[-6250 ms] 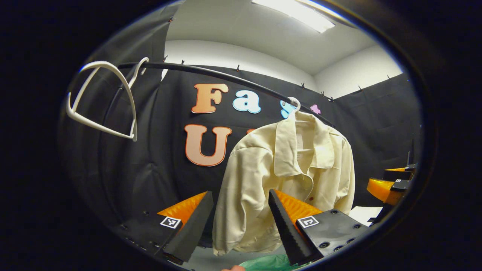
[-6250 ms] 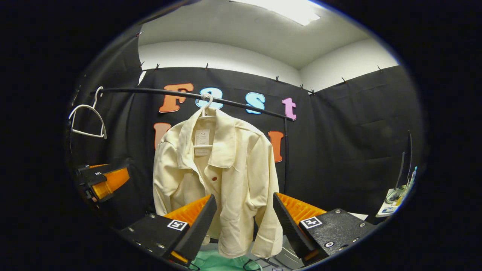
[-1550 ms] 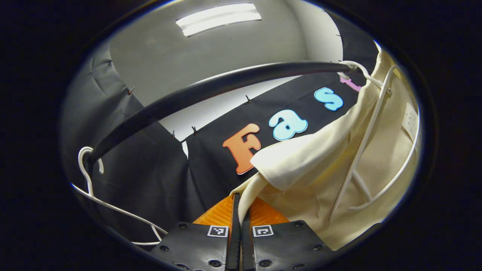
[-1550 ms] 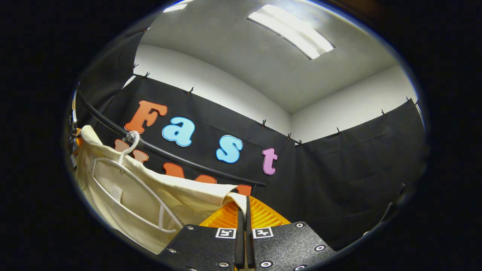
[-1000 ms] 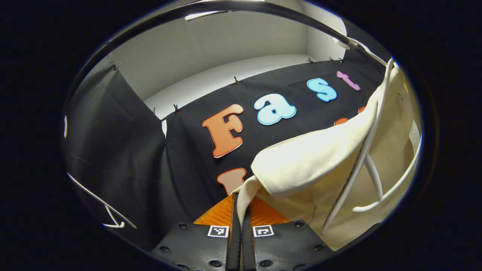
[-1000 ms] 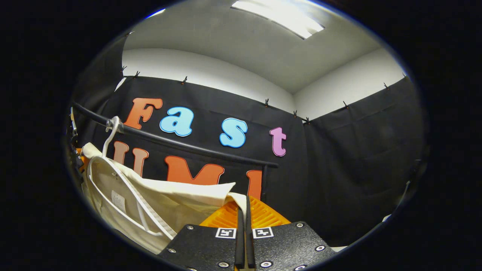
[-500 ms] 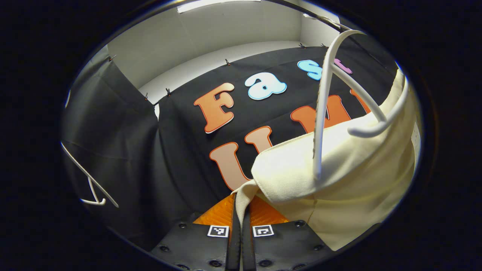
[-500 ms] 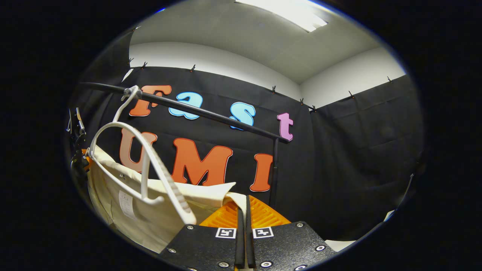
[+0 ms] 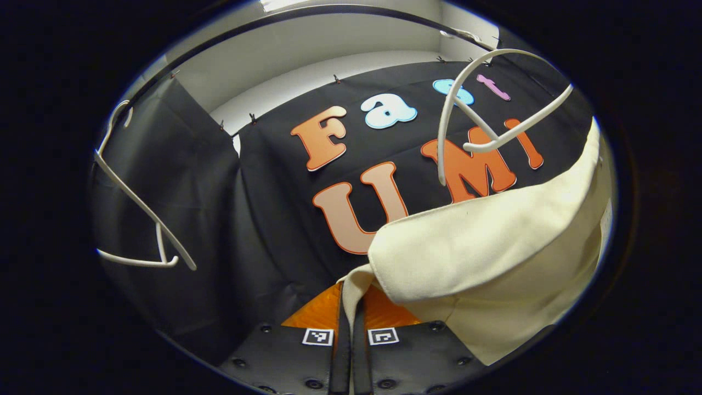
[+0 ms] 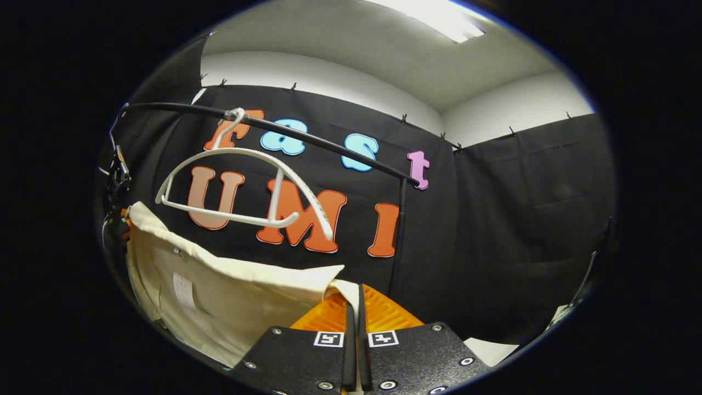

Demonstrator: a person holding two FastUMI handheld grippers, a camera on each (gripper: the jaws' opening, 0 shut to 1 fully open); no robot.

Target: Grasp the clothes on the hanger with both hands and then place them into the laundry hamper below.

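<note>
Your left gripper (image 9: 351, 307) and right gripper (image 10: 354, 310) both pinch the soft, floppy cream cloth shirt (image 9: 493, 236) at six o'clock; hold its edges.

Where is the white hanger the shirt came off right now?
In the right gripper view the bare white hanger hangs from the black rail at upper left, above the cream shirt.

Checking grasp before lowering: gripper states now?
Left gripper: shut on the cream shirt.
Right gripper: shut on the cream shirt, clear of the white hanger.
</note>
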